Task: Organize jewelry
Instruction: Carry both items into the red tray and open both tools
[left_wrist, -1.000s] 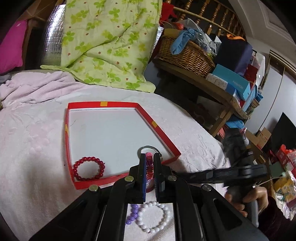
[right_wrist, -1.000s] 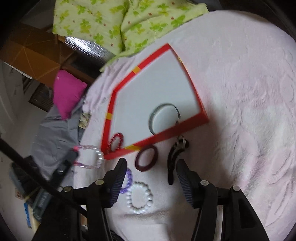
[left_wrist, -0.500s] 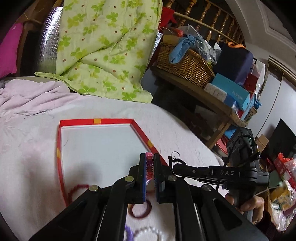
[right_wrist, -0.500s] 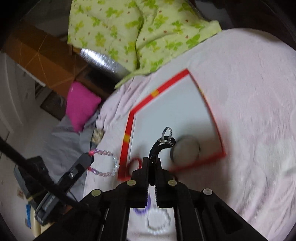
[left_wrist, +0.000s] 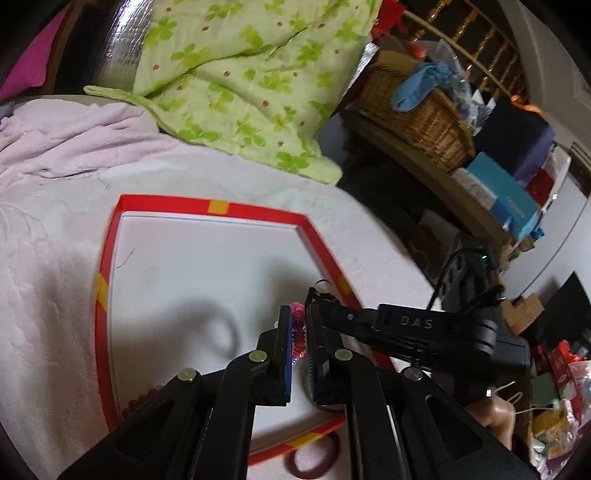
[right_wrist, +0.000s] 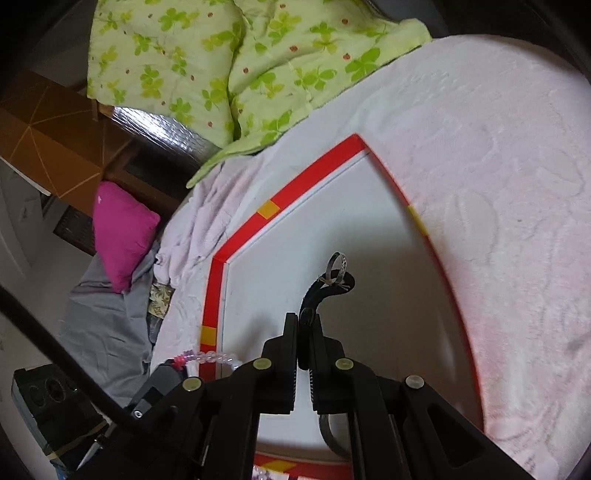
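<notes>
A pale pink bedspread (right_wrist: 498, 177) carries the red-rimmed tray (left_wrist: 110, 236), whose white floor lies mostly bare. Both tongs hang above it. The left tongs (left_wrist: 298, 332) are clamped on a pink beaded bracelet (left_wrist: 297, 325). The right tongs (right_wrist: 305, 339) are clamped on a black cord (right_wrist: 325, 291) bearing a silver ring (right_wrist: 338, 264). A dark red bangle (left_wrist: 314, 458) lies just outside the near rim.

A red tray (left_wrist: 110, 258) (yellow patches, white floor) sits near a clover-printed green quilt (left_wrist: 240, 74); the bedspread (right_wrist: 498, 147) looks pale pink.
</notes>
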